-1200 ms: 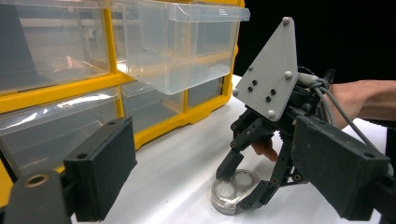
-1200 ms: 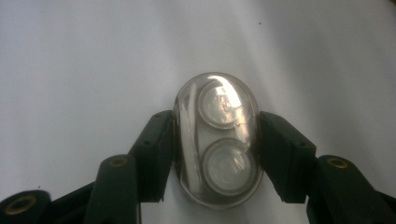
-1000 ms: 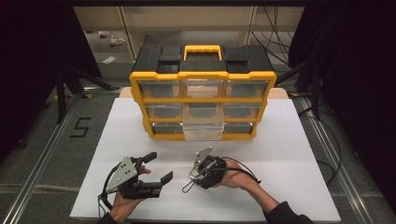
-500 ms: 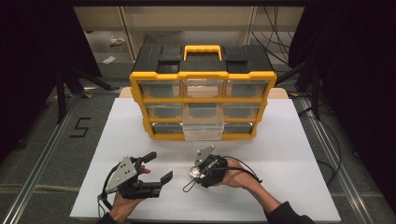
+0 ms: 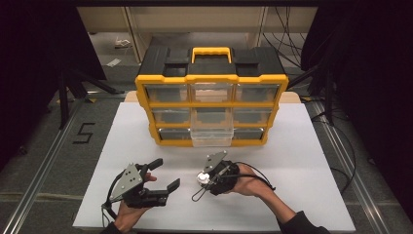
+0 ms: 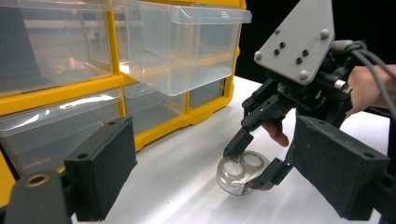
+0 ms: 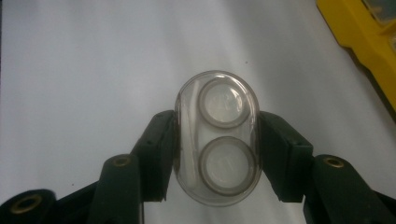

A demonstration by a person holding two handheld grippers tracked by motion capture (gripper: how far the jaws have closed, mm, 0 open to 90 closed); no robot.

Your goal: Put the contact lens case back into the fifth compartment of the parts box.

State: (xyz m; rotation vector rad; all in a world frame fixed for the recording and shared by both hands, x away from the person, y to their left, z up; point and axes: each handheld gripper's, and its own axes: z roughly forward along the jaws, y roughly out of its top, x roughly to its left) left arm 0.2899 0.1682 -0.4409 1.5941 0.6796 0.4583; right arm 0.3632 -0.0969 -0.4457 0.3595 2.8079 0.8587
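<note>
From above, the yellow drawer cabinet (image 5: 211,108) stands at the far side of the white table (image 5: 311,161), its bottom middle drawer (image 5: 211,137) pulled out toward the person. The right gripper (image 5: 198,181) is in front of that drawer, on the near side of the cabinet, with a small clear case (image 5: 200,178) at its tip. The left gripper (image 5: 163,174) sits to the left of it, also well in front of the cabinet, jaws spread wide with nothing between them.

In the left gripper view, its own two black jaws stand far apart and bare. Beyond them the right gripper (image 6: 254,165) pinches the clear case (image 6: 240,171) just above the table, beside the cabinet's (image 6: 154,126) lower front corner.

In the right gripper view, the jaws stand half closed, pads pressed against both long sides of the oval clear case (image 7: 217,137), which has two round wells. The cabinet's (image 7: 362,49) yellow edge lies at the upper right.
</note>
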